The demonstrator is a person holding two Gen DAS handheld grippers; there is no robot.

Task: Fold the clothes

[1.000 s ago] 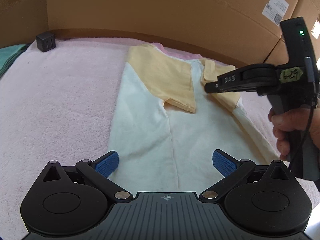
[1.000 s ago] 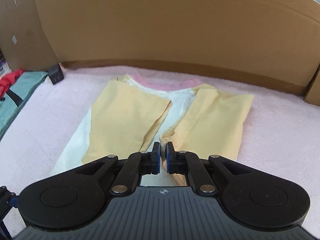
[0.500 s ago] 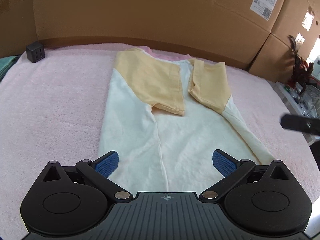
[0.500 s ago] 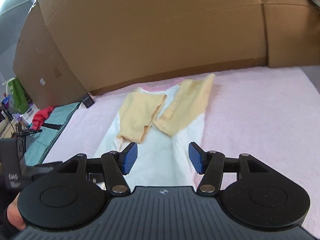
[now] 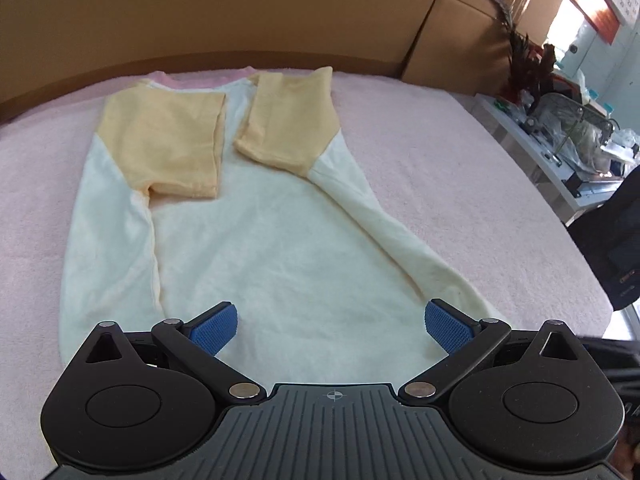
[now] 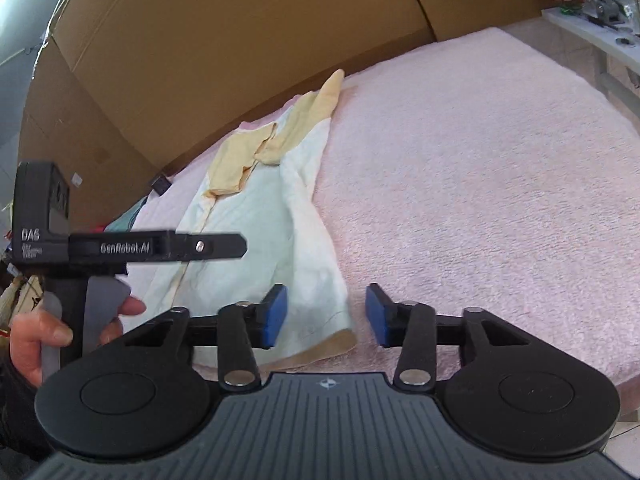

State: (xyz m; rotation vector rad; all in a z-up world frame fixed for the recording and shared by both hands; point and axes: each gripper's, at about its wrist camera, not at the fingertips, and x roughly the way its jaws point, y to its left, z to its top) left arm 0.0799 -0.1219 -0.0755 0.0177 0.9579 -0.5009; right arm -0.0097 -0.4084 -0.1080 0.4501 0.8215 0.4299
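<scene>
A cream shirt (image 5: 280, 232) with yellow sleeves and a pink collar lies flat on the pink towel (image 5: 460, 168). Both yellow sleeves (image 5: 168, 144) are folded inward over its chest. My left gripper (image 5: 331, 326) hovers wide open over the near hem with nothing between its pads. The right wrist view shows the shirt (image 6: 256, 224) from its right side. My right gripper (image 6: 326, 316) sits low at the shirt's near right hem corner (image 6: 332, 332). Its jaws are closing, and the corner lies between the pads without being pinched. The left gripper (image 6: 236, 246), held by a hand (image 6: 36, 332), appears at the left there.
Large cardboard boxes (image 5: 240, 8) wall off the far side. A small black cube (image 6: 160, 184) and a teal cloth (image 6: 124, 220) lie at the towel's far left. A white table with clutter (image 5: 560, 132) stands past the towel's right edge.
My right gripper let go of the yellow sleeve, opened and drew back to the shirt's near right corner, then narrowed. The left gripper shifted sideways and stayed open.
</scene>
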